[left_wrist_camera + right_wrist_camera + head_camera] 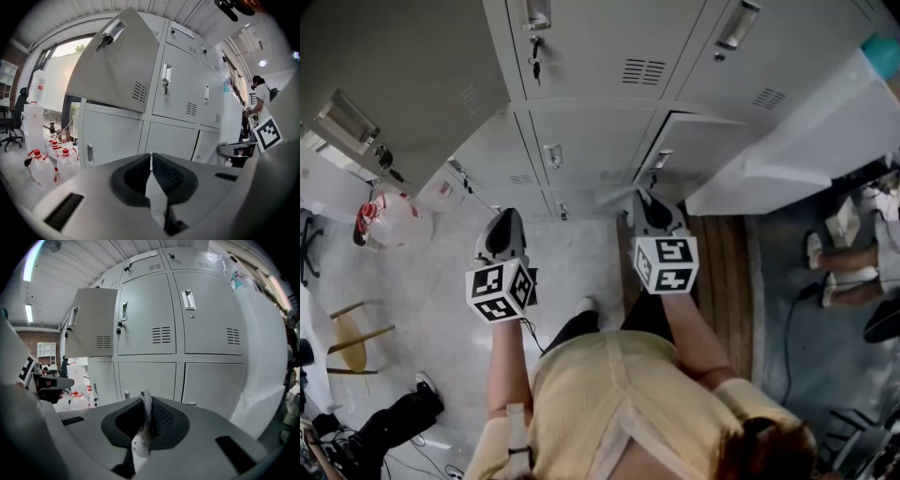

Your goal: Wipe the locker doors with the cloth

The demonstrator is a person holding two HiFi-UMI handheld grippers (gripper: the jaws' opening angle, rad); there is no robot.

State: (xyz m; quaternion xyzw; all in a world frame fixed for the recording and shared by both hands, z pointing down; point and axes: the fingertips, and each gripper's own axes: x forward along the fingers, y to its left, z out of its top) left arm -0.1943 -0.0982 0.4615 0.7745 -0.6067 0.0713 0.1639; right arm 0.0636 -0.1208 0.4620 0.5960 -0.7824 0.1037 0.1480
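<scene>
Cloth sits pinched between the closed jaws of right gripper. Left gripper is closed and empty. Both face grey locker doors.

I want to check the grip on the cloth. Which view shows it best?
The right gripper view: the cloth is pinched in the shut jaws of the right gripper. The head view shows only a pale scrap at that gripper's tip, and the left gripper view hardly shows it.

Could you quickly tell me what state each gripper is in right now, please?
Left gripper: shut, nothing between the jaws.
Right gripper: shut on the cloth, a strip of it pinched between the jaws.
</scene>
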